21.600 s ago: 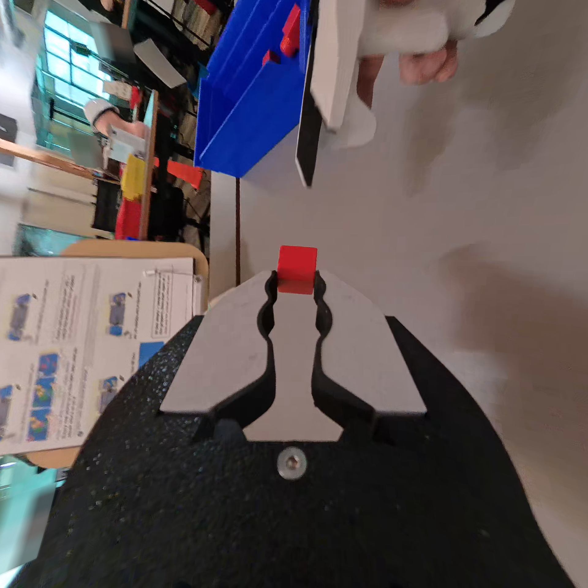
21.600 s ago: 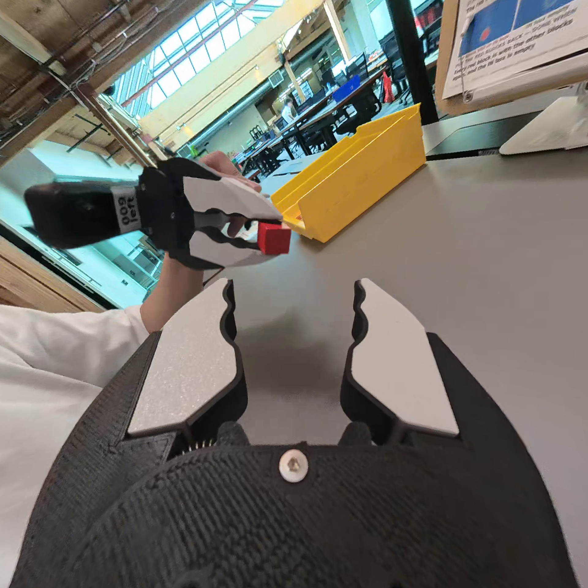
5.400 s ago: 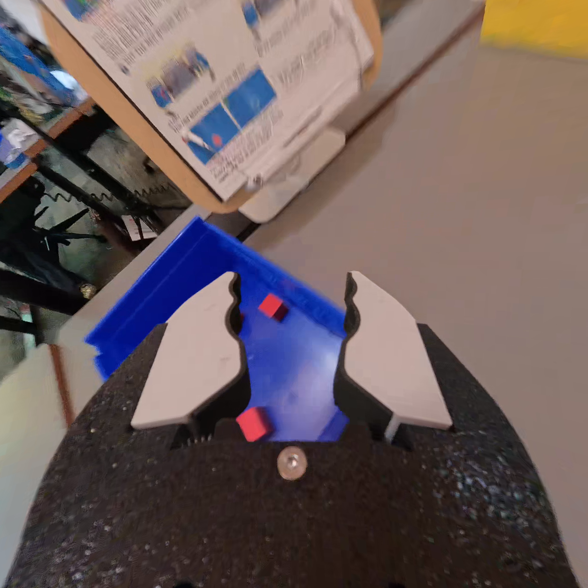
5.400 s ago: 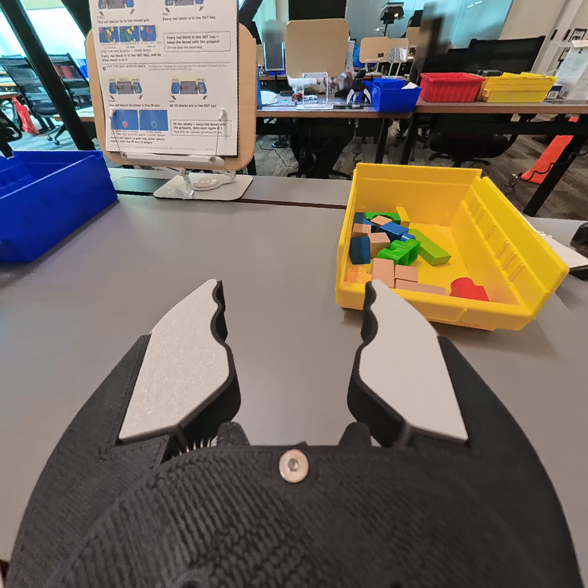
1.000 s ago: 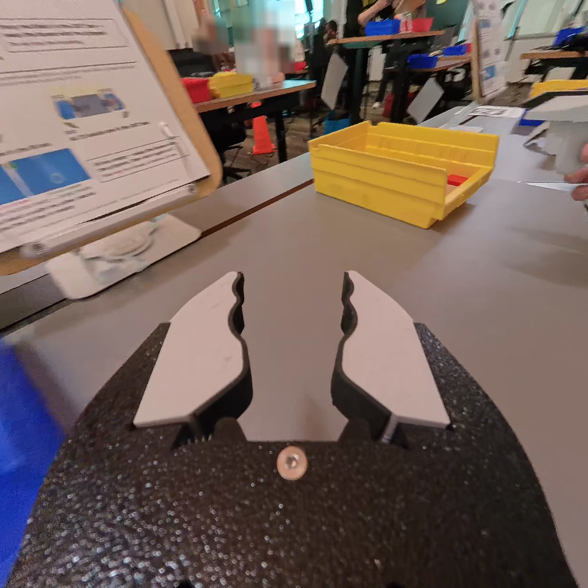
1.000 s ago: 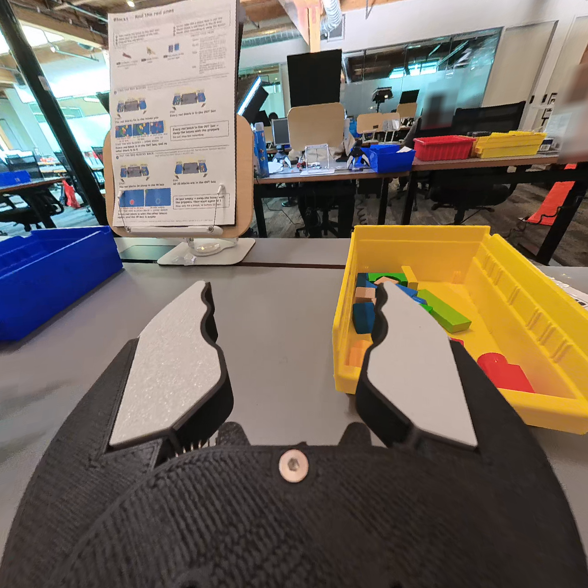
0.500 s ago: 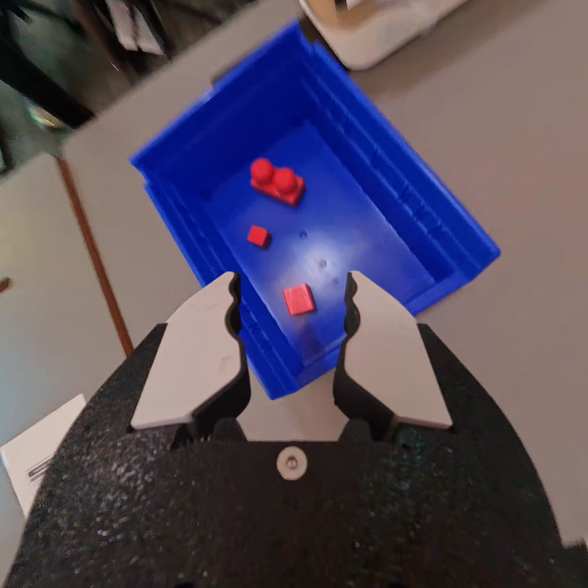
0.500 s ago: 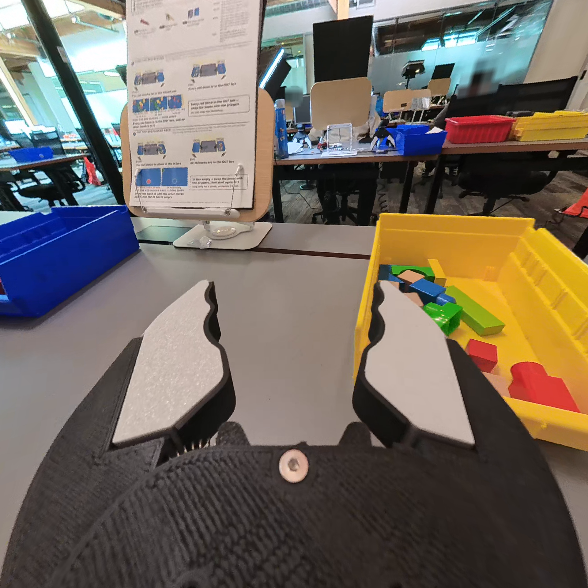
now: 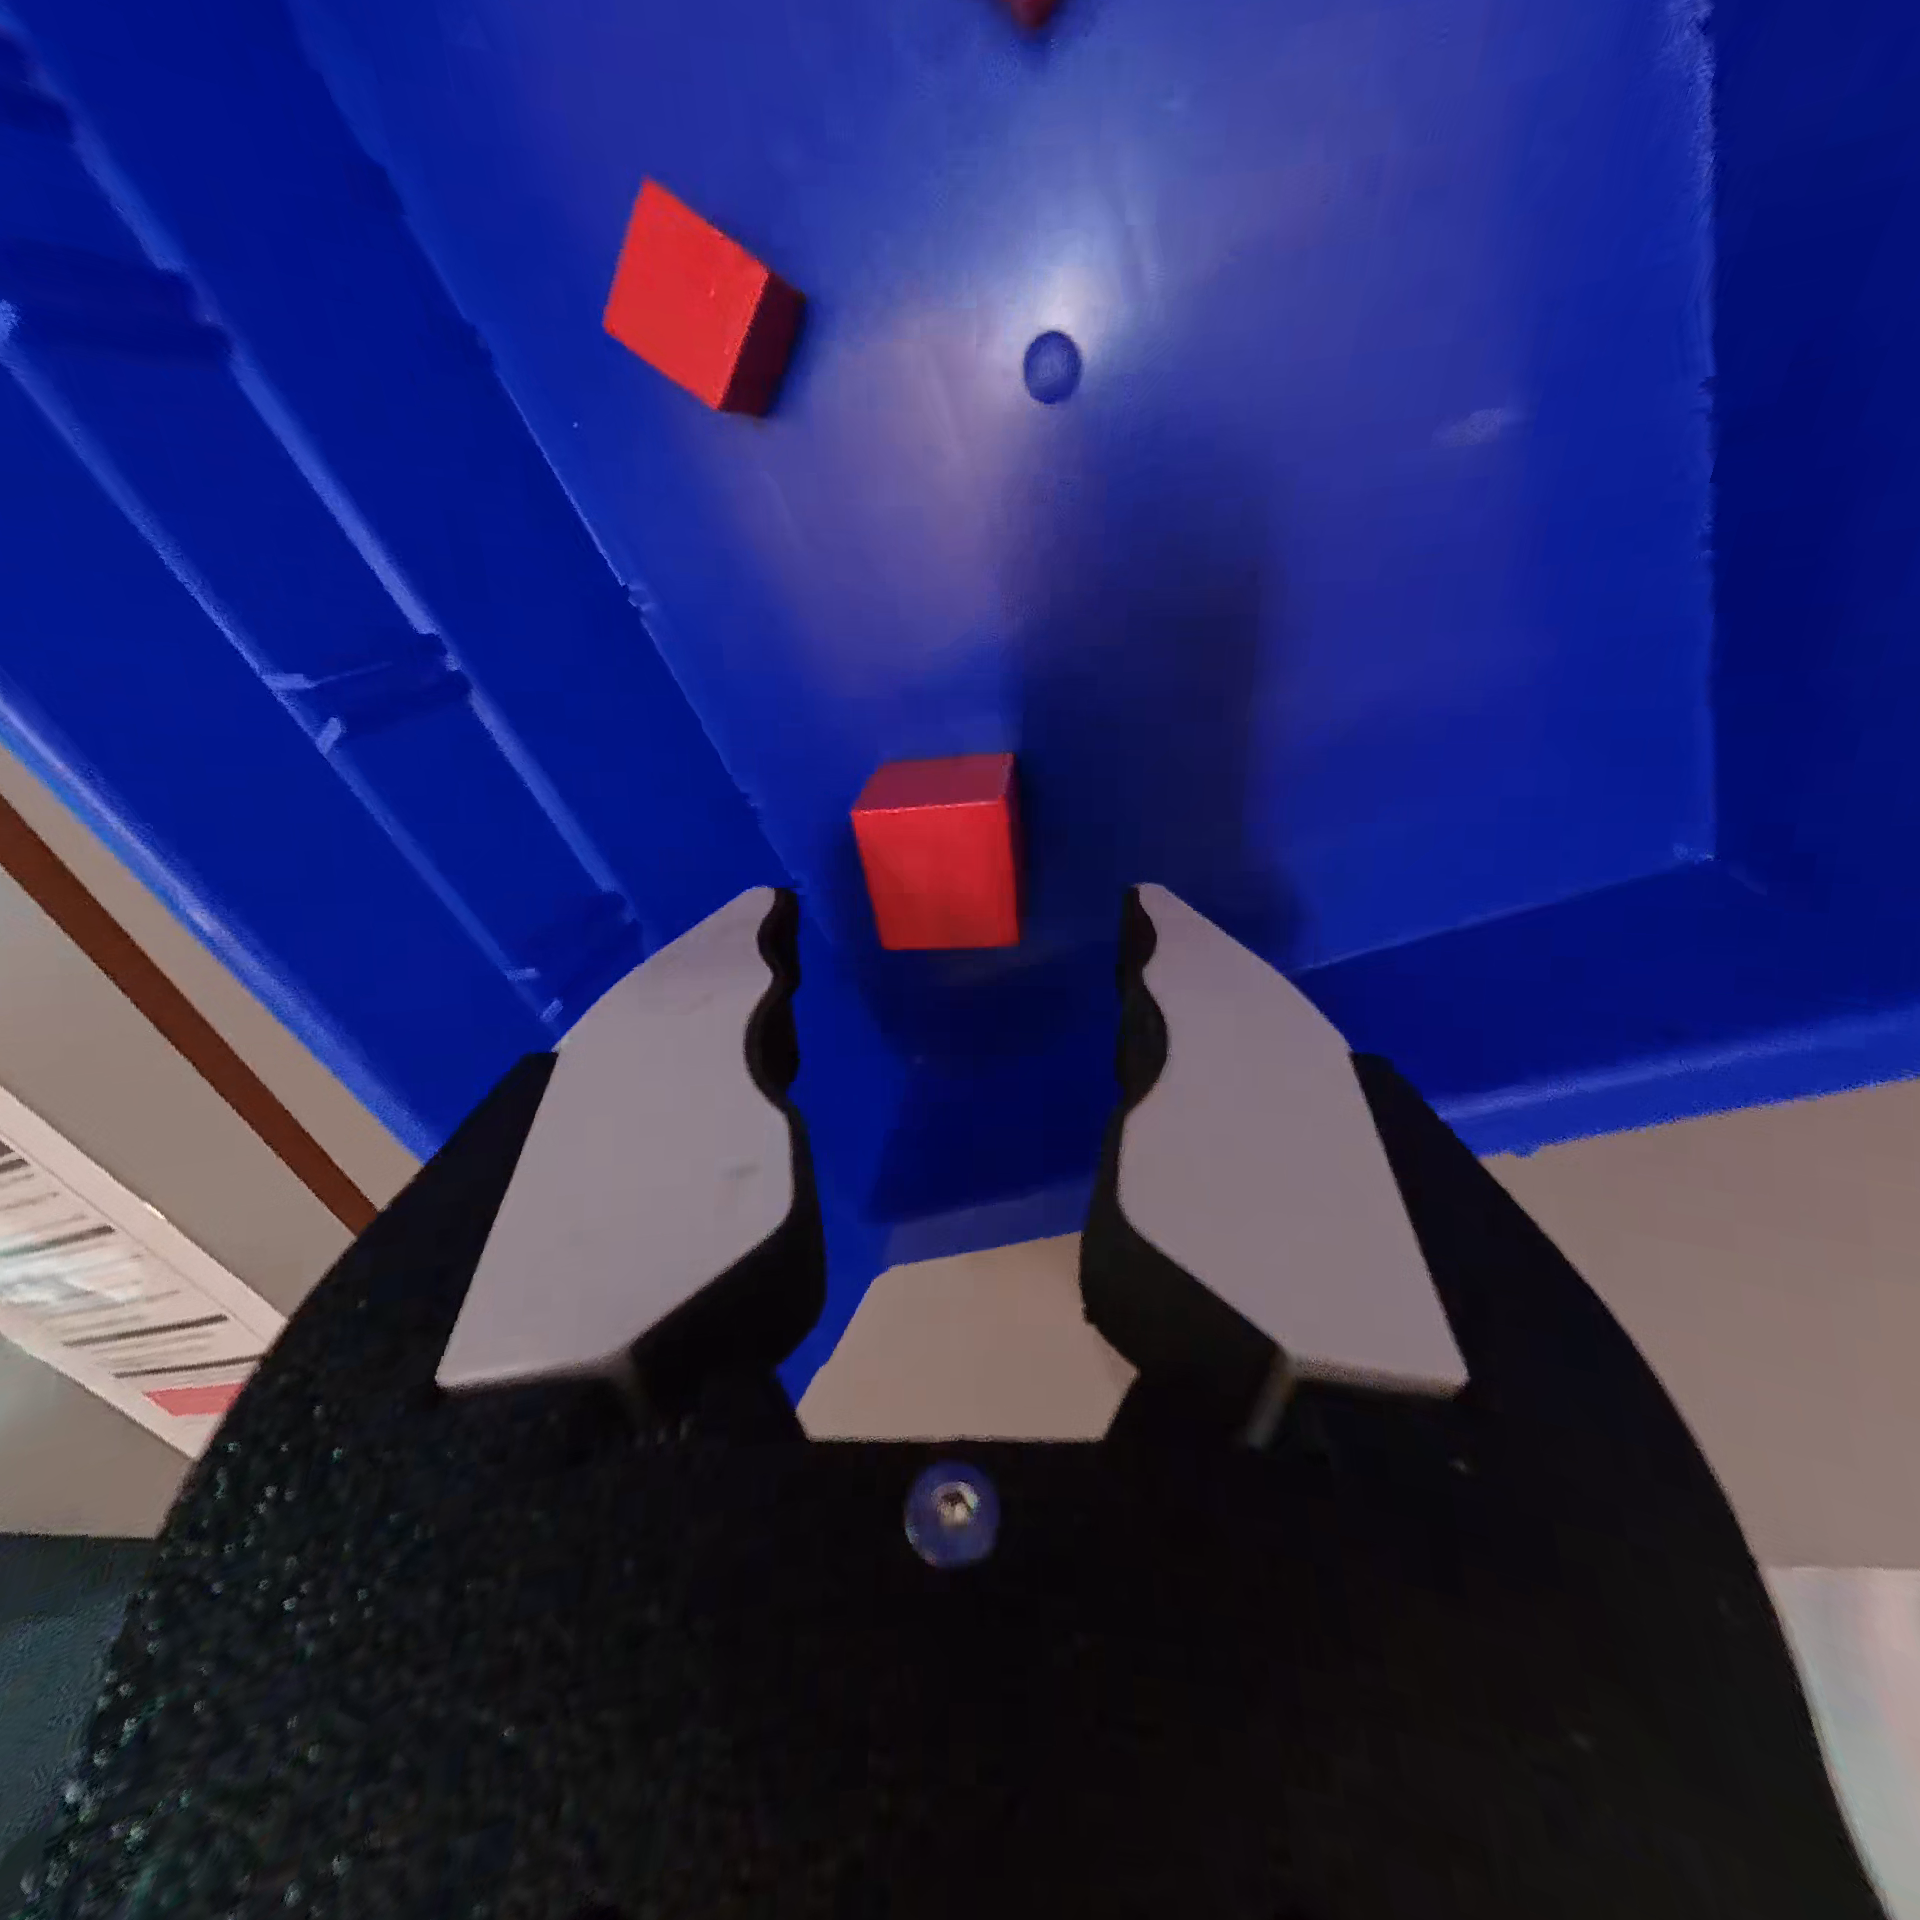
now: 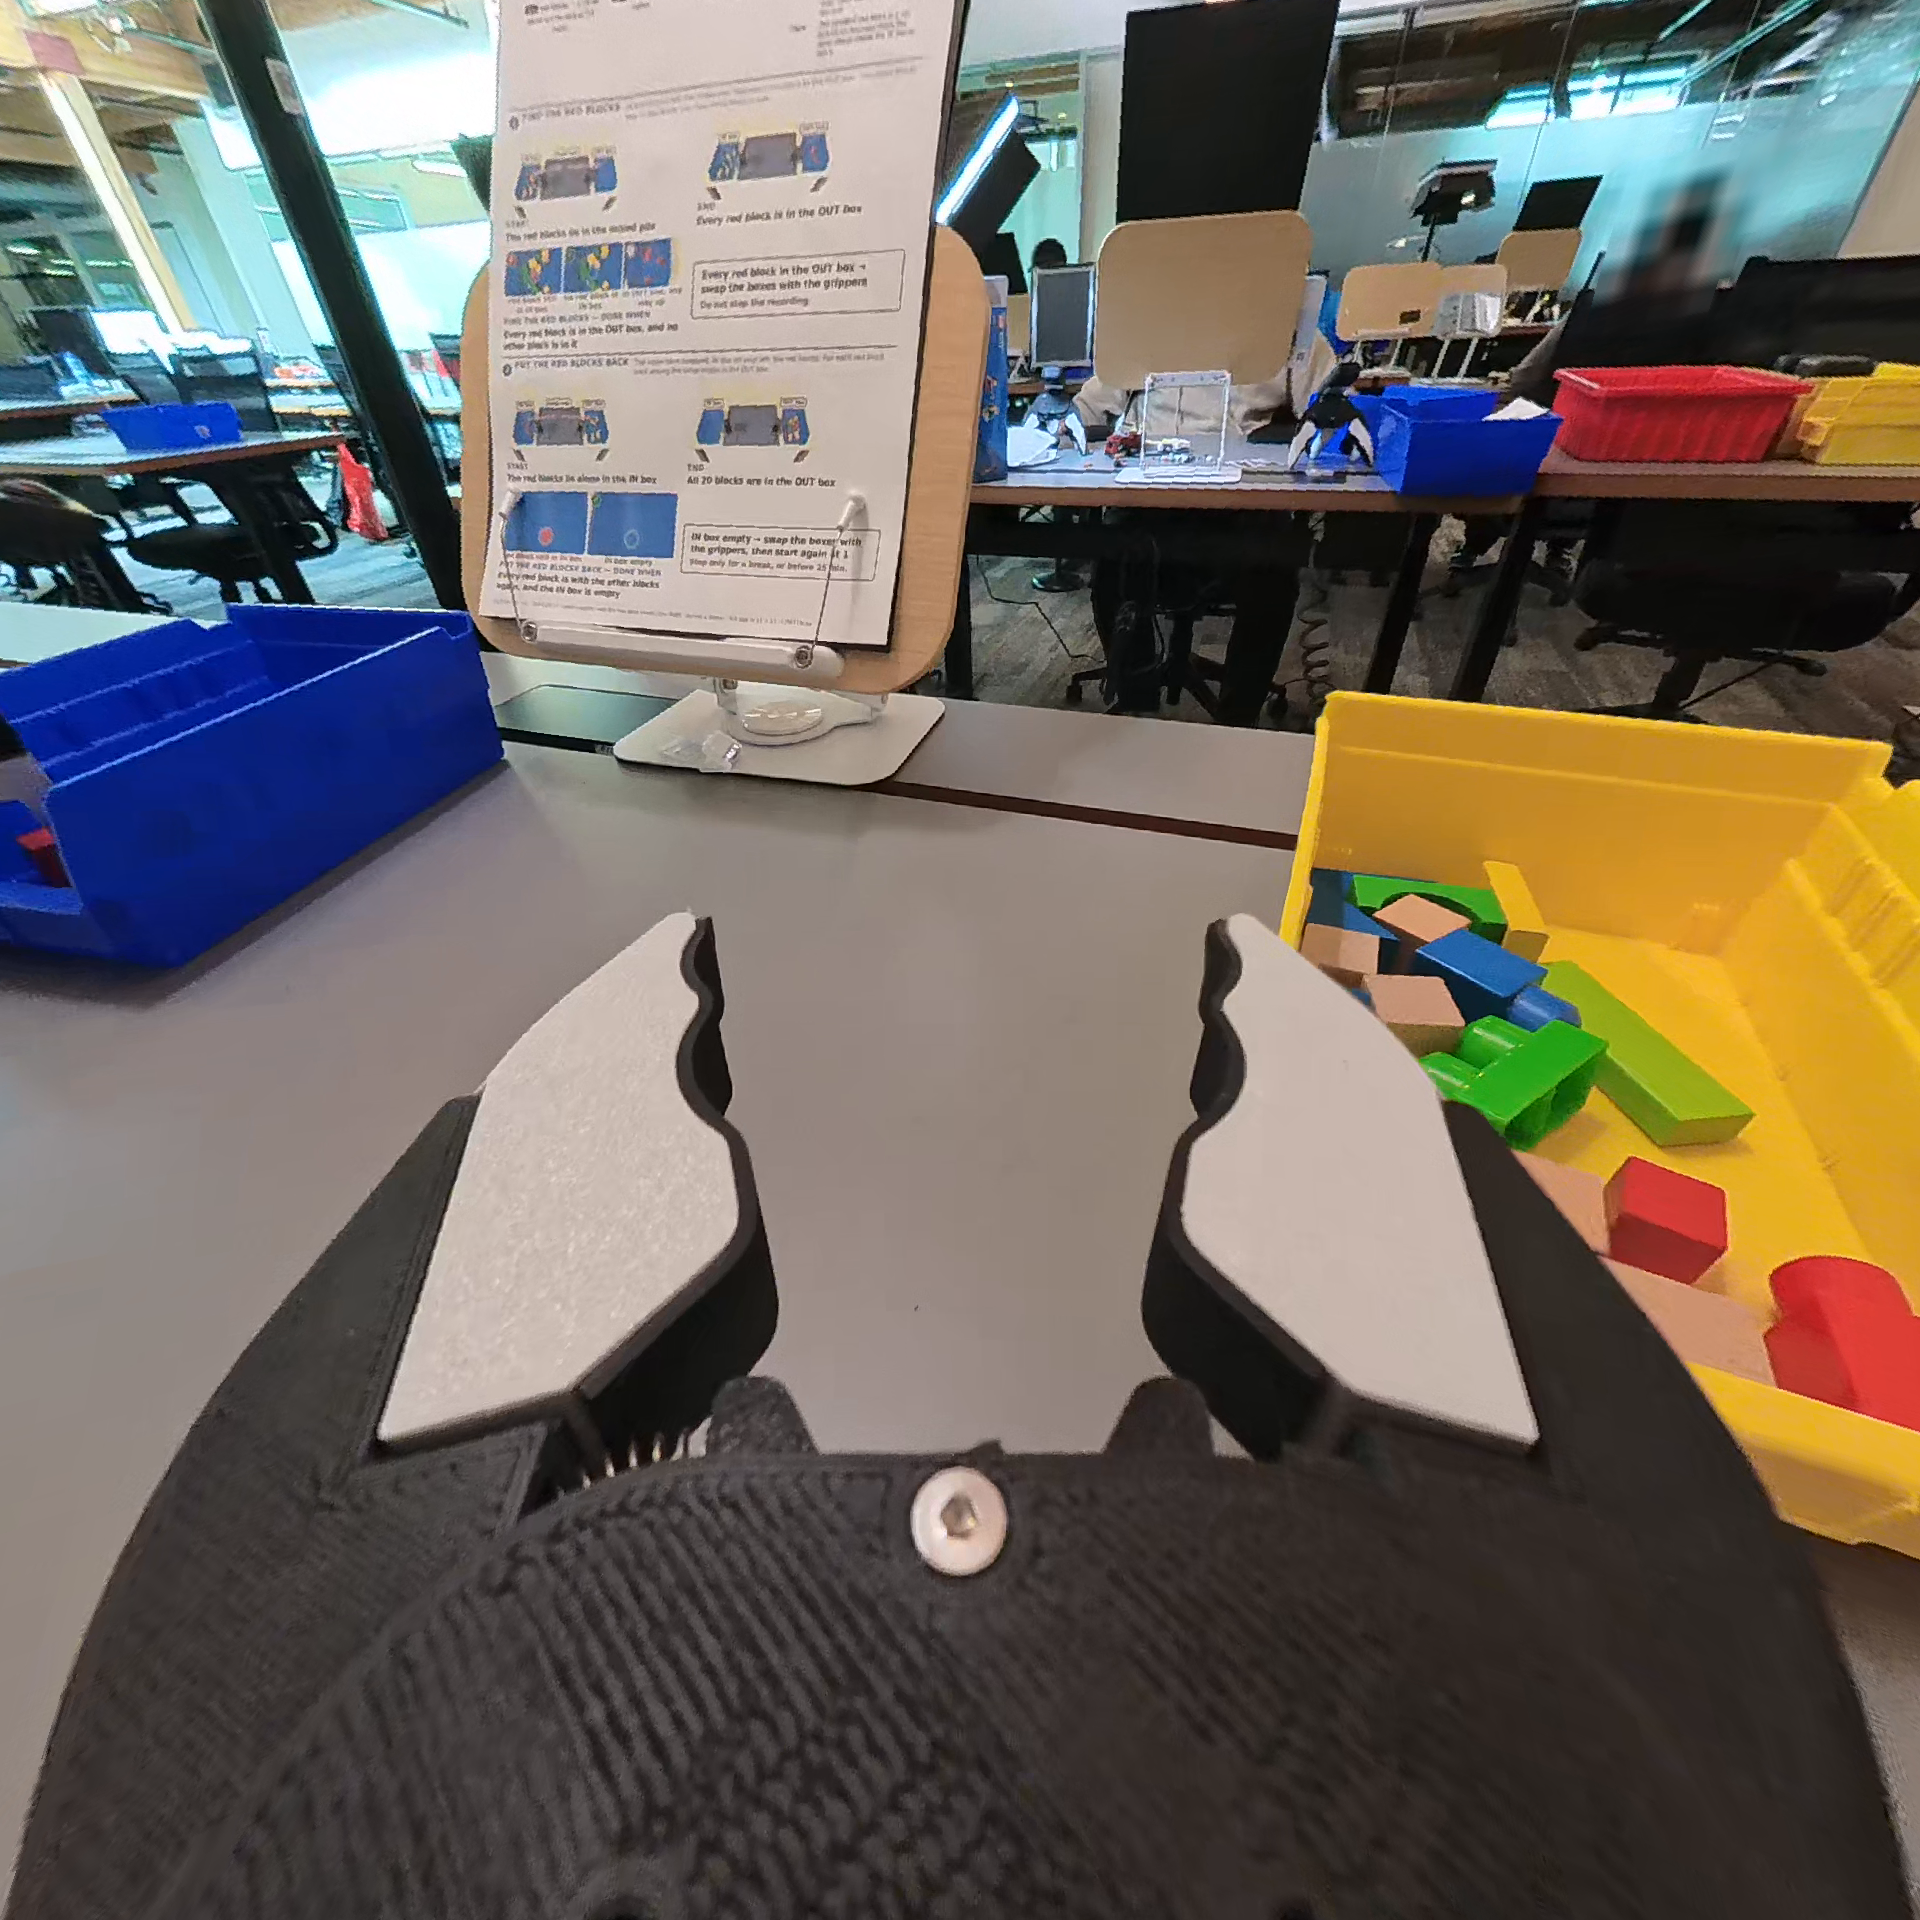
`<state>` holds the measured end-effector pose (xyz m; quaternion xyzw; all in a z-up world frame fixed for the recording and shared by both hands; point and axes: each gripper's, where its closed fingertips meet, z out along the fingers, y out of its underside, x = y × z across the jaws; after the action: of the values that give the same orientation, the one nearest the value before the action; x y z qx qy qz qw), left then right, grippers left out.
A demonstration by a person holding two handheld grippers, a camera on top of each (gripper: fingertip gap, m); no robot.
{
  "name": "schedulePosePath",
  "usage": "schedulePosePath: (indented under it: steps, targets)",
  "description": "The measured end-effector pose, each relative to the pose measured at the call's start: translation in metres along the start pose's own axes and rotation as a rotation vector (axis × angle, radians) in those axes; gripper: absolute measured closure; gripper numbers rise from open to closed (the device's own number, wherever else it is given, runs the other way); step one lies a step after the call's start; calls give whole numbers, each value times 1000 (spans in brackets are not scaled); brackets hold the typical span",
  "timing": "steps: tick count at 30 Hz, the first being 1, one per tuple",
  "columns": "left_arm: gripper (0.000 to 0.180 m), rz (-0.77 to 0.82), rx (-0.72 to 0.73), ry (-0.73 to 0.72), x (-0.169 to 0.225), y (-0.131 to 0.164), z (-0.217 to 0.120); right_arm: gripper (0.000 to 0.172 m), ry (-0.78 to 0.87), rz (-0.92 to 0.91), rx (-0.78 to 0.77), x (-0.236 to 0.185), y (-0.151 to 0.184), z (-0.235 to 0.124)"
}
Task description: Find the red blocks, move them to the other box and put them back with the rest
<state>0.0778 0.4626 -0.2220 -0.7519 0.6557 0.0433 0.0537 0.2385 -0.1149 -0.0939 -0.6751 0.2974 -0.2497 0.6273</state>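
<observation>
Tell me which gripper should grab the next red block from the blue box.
Left gripper: open, just over a red block in the blue box. Right gripper hangs open over bare table, far off.

Our right hand-held gripper (image 10: pixel 961 940) hovers over the grey tabletop (image 10: pixel 935 935) with its jaws spread wide and nothing between them. To our right a yellow box (image 10: pixel 1590 790) holds mixed blocks, among them a red cube (image 10: pixel 1662 1218) and a red studded block (image 10: pixel 1844 1340). At far left stands a blue box (image 10: pixel 270 748), and a sheet stand (image 10: pixel 717 343) straight ahead.

A printed instruction sheet (image 10: pixel 717 312) stands on a wooden stand (image 10: pixel 951 447) at the grey table's (image 10: pixel 935 1039) back edge.
</observation>
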Motion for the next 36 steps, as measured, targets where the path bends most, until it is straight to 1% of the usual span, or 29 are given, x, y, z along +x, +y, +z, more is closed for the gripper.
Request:
schedulePosePath:
  steps: [5, 9, 10, 11, 12, 14, 16, 17, 19, 20, 22, 24, 26, 28, 31, 34, 36]
  targets:
    - [130, -56, -23, -51, -7, -4, 8, 86, 1, 18, 18, 5, -3, -3]
    - [129, -63, -58, -23, 3, -6, 23, 86, -2, 20, 19, 5, -4, -5]
    - [131, -65, -63, -27, 3, -6, 27, 87, -3, 19, 20, 5, -5, -6]
    - [142, -62, -61, -46, 1, -7, 29, 87, -3, 18, 22, 5, -6, -8]
    - [146, -53, -57, -56, 0, -8, 29, 87, -3, 16, 26, 5, -7, -9]
    - [146, -34, -33, -15, 7, -10, 24, 89, -3, 15, 35, 5, -9, -11]
    - [147, -7, 49, 9, 14, -19, 6, 91, -6, 21, 41, 5, -10, -12]
    - [147, 8, 112, 5, 17, -24, -10, 91, -10, 26, 44, 4, -11, -12]
    - [147, 40, 282, 26, 31, -38, -50, 91, -25, 16, 54, -3, -13, -11]
    - [147, 64, 377, 61, 44, -43, -74, 91, -37, -3, 60, -8, -15, -10]
    - [147, 122, 568, 172, 80, -49, -121, 89, -61, -63, 63, -21, -16, -6]
    - [147, 179, 729, 323, 125, -46, -162, 83, -109, -128, 47, -39, -15, -2]
    - [147, 243, 859, 499, 175, -37, -193, 77, -190, -225, 57, -68, -17, 1]
    - [147, 287, 940, 693, 225, -25, -211, 77, -244, -362, 124, -100, -25, 1]
    - [147, 355, 957, 980, 298, -3, -217, 84, -358, -469, 208, -148, -32, -6]
    - [148, 371, 890, 1257, 357, 18, -214, 95, -486, -539, 251, -178, -30, -15]
    - [148, 376, 820, 1398, 385, 30, -210, 96, -551, -583, 266, -189, -27, -22]
